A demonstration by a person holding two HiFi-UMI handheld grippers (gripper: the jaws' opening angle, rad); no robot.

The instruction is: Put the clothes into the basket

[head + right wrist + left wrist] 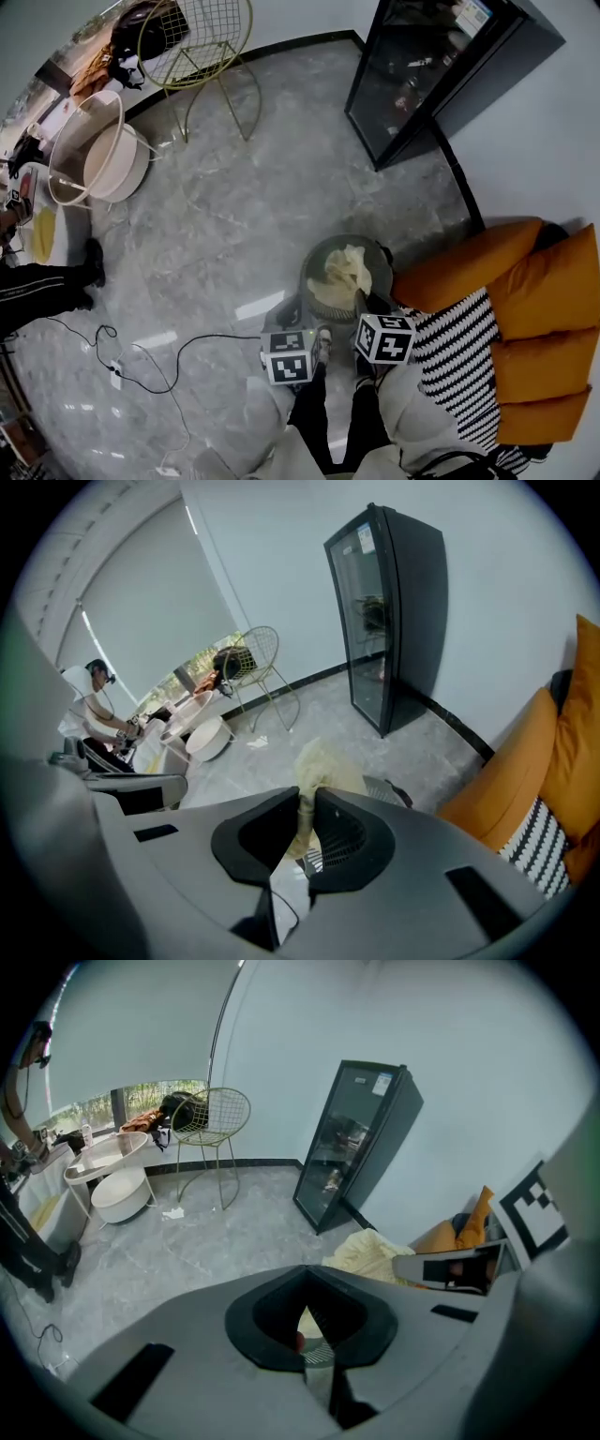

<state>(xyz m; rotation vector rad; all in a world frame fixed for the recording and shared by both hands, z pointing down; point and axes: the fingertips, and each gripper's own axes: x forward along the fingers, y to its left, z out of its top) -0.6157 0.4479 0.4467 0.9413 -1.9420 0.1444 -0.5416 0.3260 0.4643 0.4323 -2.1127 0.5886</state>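
Over basket (312, 292), cloth (345, 270) hangs lengthwise down, R tool (302, 810) gripping it, L tool (306, 1277) shut.

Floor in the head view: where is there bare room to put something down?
Bare: the wide grey floor between wire chair, glass cabinet and basket holding the cloth. Crowded: beside the sofa, and lower left, where a cable lies.

1. Your left tool (305, 1321) points steeply down, its jaws drawn together at the tips. Whether the pale sliver in the gap behind them is pinched cannot be told.
2. Your right tool (305, 810) also points steeply down, its jaws clamped on a fold of pale yellow cloth (317, 761).
3. From the head view, both tools sit side by side, close together, marker cubes facing up, just ahead of your legs (309, 422).
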